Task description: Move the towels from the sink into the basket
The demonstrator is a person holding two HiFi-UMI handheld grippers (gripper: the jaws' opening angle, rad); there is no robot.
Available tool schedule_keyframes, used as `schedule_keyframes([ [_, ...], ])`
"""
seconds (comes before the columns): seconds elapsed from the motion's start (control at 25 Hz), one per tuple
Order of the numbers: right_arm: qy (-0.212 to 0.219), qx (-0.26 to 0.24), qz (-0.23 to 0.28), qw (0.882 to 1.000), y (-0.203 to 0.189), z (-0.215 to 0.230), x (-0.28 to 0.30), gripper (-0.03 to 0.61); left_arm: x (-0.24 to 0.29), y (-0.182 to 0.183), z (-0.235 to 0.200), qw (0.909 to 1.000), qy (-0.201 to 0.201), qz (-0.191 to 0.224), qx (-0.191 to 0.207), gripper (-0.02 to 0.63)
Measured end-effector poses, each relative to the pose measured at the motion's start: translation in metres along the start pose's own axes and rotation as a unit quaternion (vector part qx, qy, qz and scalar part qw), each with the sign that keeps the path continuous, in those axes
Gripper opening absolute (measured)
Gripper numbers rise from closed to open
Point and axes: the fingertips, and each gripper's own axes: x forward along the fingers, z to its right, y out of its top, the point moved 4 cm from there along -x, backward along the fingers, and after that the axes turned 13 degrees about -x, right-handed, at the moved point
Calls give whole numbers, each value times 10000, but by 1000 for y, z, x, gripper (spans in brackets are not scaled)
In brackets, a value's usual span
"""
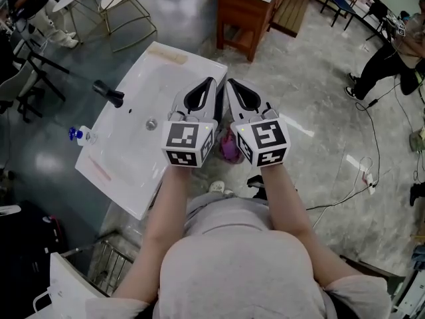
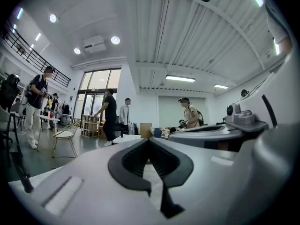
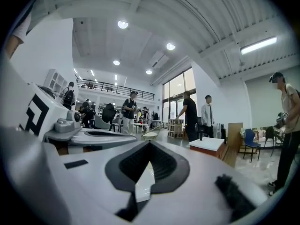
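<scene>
The white sink (image 1: 126, 158) lies at the left of the head view with a bare basin, a drain (image 1: 151, 123) and a black faucet (image 1: 108, 93); I see no towel in it. My left gripper (image 1: 210, 82) and right gripper (image 1: 230, 84) are held side by side and level over the sink's right edge. Both are shut with nothing between the jaws, as the left gripper view (image 2: 149, 140) and the right gripper view (image 3: 150, 143) also show. A pink thing (image 1: 230, 149) lies on the floor under the grippers, mostly hidden; I cannot tell what it is.
A blue-capped bottle (image 1: 76, 134) stands on the sink's left rim. A wooden table (image 1: 247, 8) and a wire chair (image 1: 123, 5) stand beyond the sink. Cables (image 1: 358, 171) run over the floor at the right. A metal rack (image 1: 109, 261) is at the lower left. People stand in the background.
</scene>
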Motion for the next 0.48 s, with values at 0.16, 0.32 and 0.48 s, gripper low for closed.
schedule_keyframes([
  [0.16,6,-23,33,10000,3,-2,-2,15,-5,2,1,10000,26,54,-33,6],
  [0.32,35,-48,49,10000,5,-5,-3,15,-8,5,3,9999,29,144,-42,6],
  [0.48,50,-101,75,9999,10,-8,-4,15,-10,11,4,9997,14,232,-43,6],
])
